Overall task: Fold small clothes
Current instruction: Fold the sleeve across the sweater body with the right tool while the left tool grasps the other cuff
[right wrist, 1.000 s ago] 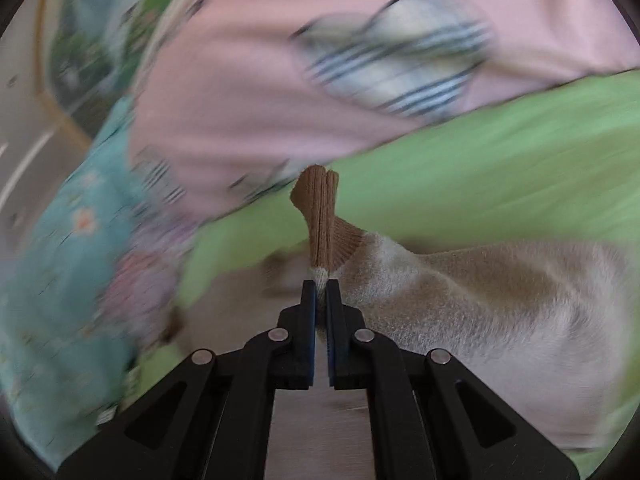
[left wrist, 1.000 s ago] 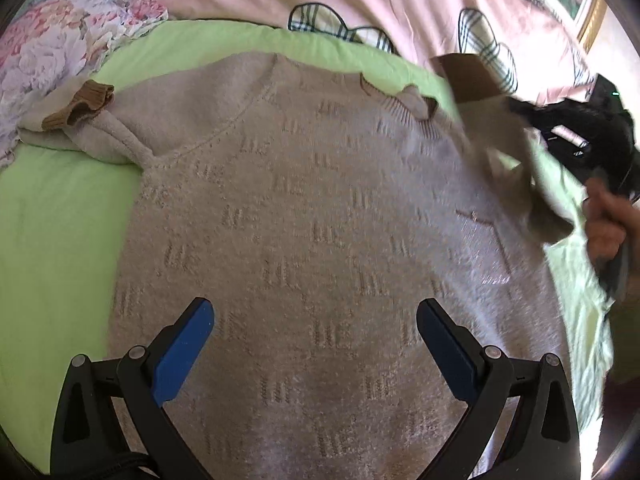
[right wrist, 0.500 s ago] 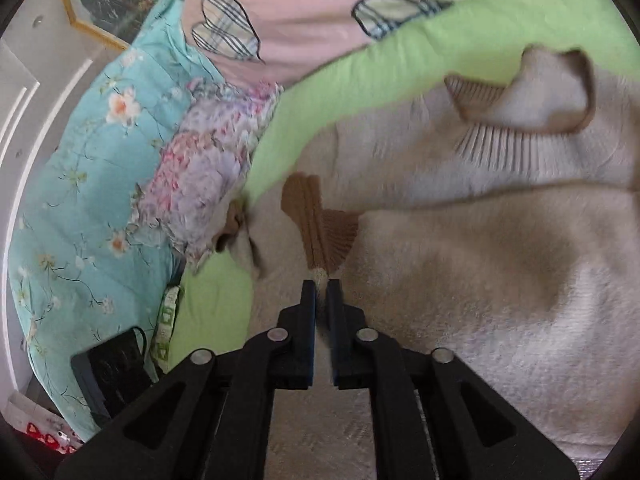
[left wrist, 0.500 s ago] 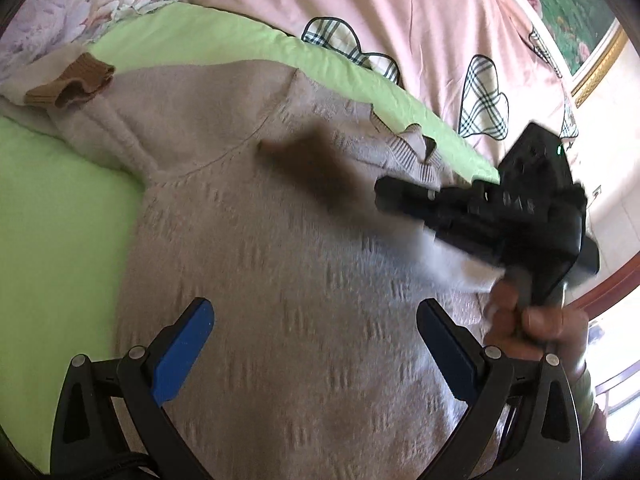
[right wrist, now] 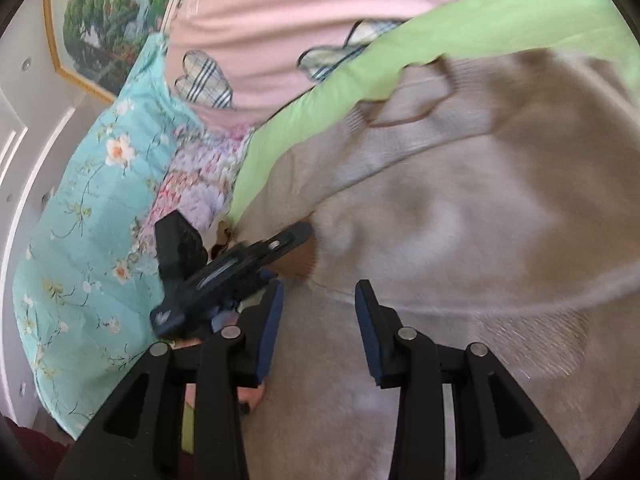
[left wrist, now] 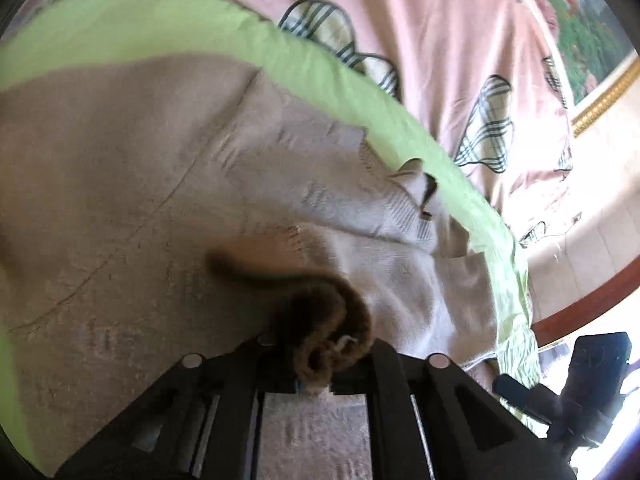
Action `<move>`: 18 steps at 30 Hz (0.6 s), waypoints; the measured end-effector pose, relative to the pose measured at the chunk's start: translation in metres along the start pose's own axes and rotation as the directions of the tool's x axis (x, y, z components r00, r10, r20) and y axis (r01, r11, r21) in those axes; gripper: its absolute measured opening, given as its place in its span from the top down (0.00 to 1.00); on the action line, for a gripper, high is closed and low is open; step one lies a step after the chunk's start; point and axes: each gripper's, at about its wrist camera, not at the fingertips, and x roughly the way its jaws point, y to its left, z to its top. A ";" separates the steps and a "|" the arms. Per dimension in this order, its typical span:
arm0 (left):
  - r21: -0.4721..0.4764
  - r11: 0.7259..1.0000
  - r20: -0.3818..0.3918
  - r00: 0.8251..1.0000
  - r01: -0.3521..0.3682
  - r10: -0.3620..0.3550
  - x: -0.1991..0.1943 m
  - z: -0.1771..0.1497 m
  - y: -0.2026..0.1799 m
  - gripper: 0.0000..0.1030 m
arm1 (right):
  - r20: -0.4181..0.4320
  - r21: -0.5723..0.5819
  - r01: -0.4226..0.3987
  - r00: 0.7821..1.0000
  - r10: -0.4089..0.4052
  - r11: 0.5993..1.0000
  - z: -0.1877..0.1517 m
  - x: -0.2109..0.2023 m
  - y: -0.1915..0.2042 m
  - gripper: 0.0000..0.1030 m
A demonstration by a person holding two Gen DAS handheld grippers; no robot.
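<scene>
Two hand-held grippers are working over one beige knitted sweater (left wrist: 132, 184), which is lying spread on a green sheet (left wrist: 120, 24) on the bed, its neckline (right wrist: 416, 96) toward the pink quilt (left wrist: 440, 32).

The left hand-held gripper (left wrist: 314, 384) is pressing its jaws together on the brown ribbed cuff (left wrist: 328, 340) of a sleeve; they have just been closing, and the cuff is bunching up right between them, so the pinch looks real though the picture is blurred. That sleeve is running away from the cuff across the sweater's chest, its long axis lying crosswise over the body.

The right hand-held gripper (right wrist: 320, 324) is standing half spread, its jaws having just been opening, with nothing between the blue pads (right wrist: 272, 324) but the sweater's surface beneath. In its view the left hand-held gripper is sitting just beside it, tip at the cuff.

The left hand is therefore the nearer one, already holding the cuff. Judging by this, the coming move is turning on laying the sleeve flat along the chest, which means drawing the cuff along the sleeve's own line rather than twisting it.
</scene>
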 end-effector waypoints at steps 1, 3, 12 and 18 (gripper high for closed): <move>0.042 0.999 0.054 0.998 -0.034 0.032 -0.015 -0.002 -0.007 0.95 | 0.024 -0.002 0.033 0.999 -0.033 0.999 -0.001 -0.011 -0.005 0.61; 0.070 0.996 0.127 0.990 -0.063 0.054 -0.037 -0.007 -0.006 0.95 | 0.069 -0.005 0.110 0.992 -0.109 0.994 0.000 -0.029 -0.013 0.61; 0.031 0.993 0.059 0.992 -0.118 0.116 -0.029 -0.020 0.027 0.94 | 0.158 0.120 0.415 0.889 -0.430 0.902 0.050 -0.067 -0.093 0.51; 0.035 0.992 0.053 0.991 -0.124 0.122 -0.035 -0.025 0.033 0.95 | 0.047 0.129 0.449 0.888 -0.457 0.884 0.081 -0.028 -0.138 0.51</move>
